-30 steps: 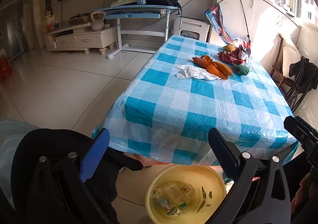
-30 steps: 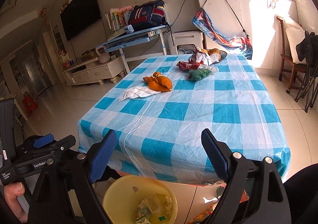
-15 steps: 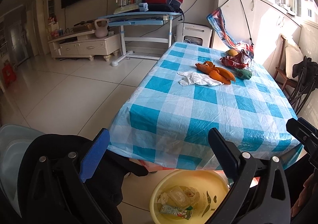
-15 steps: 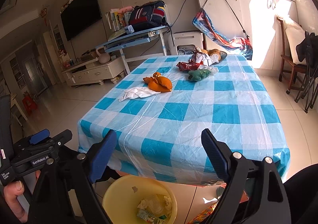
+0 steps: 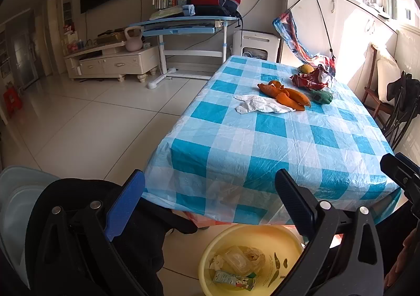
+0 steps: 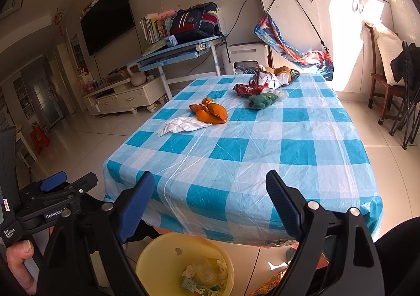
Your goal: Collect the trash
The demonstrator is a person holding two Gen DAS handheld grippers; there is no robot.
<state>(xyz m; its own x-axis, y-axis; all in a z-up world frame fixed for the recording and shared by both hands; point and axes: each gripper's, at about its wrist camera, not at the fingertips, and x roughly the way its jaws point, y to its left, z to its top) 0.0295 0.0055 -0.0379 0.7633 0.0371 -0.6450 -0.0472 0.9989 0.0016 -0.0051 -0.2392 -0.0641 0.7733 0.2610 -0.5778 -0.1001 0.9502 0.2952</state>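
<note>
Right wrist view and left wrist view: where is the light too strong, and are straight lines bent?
Right wrist view: sunlight burns out the white cabinet doors at upper right. Left wrist view: the same glare washes the wall beside the blue-and-white checked plastic tablecloth. Both views: fisheye curves floor tiles and walls, corners dark.

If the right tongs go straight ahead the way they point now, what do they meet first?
Most likely the tablecloth near the table's front edge: the open, empty right tongs aim down at bare checks there. The white tissue and orange peel lie further on. Depth is hard to judge here.
</note>
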